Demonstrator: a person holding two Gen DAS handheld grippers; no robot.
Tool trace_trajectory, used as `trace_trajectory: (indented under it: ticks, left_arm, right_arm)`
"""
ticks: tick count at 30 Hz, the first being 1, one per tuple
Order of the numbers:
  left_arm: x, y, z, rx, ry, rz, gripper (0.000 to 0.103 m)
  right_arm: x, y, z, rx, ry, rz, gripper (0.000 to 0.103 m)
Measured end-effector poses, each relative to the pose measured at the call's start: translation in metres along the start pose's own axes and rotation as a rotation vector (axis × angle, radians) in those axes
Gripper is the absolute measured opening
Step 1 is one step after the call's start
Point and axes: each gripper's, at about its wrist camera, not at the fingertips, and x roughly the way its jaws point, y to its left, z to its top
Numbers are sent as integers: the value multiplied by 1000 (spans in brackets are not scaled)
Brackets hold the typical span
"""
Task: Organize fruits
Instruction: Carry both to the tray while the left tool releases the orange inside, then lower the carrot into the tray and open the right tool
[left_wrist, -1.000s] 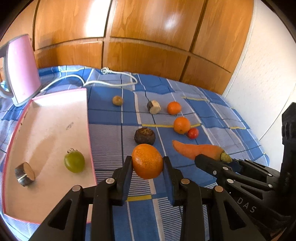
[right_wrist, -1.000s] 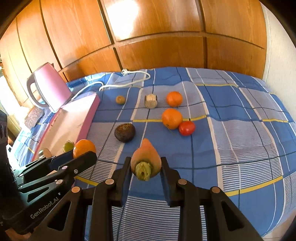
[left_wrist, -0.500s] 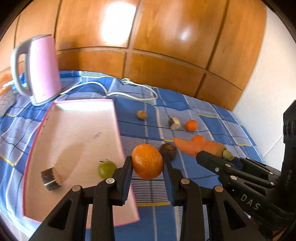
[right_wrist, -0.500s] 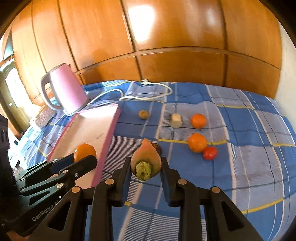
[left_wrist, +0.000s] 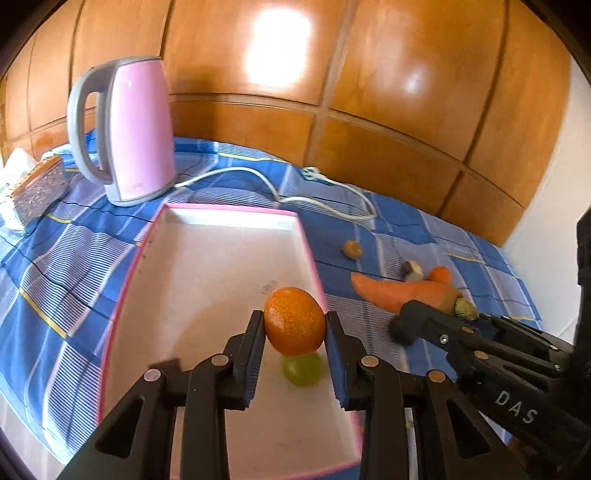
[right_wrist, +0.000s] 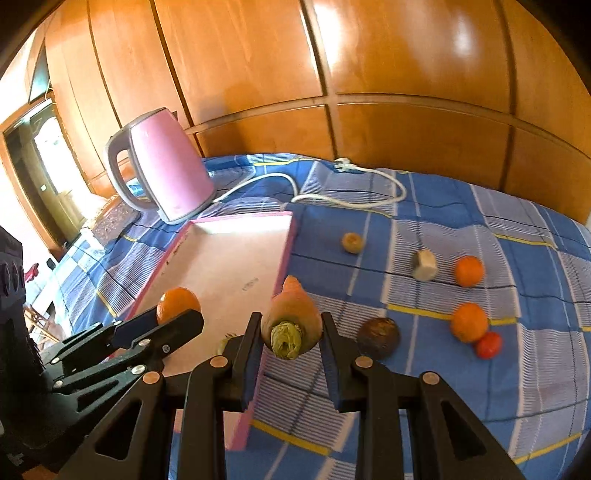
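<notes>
My left gripper (left_wrist: 294, 332) is shut on an orange mandarin (left_wrist: 294, 320) and holds it above the pink-rimmed tray (left_wrist: 236, 218), over a green fruit (left_wrist: 302, 370) lying in it. My right gripper (right_wrist: 291, 334) is shut on a carrot (right_wrist: 291, 325), stem end toward the camera, held above the tray's right rim (right_wrist: 286, 251). The carrot also shows in the left wrist view (left_wrist: 402, 295). Two mandarins (right_wrist: 469, 271) (right_wrist: 470, 322), a red tomato (right_wrist: 488, 345), a dark round fruit (right_wrist: 378, 336), a small brown fruit (right_wrist: 352, 242) and a pale chunk (right_wrist: 424, 264) lie on the blue checked cloth.
A pink kettle (left_wrist: 127, 129) stands behind the tray, its white cord (left_wrist: 332, 184) trailing right along the back. A glittery box (left_wrist: 37, 188) sits at the far left. Wooden panels close the back; a white wall stands at the right.
Both grippers have moved left with their loads. The mandarin is now over the tray instead of beside it, and the carrot is at the tray's right rim. The kettle has come fully into view.
</notes>
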Motion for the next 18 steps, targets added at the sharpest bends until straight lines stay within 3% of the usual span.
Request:
trace_trajectory:
  ticks: [9, 18]
  left_arm:
    - [15, 47, 15, -86, 5, 91, 34]
    - [15, 69, 1, -135, 27, 120, 35]
  right_arm:
    - [34, 30, 20, 41, 26, 73, 31]
    - [49, 46, 3, 34, 86, 113, 35]
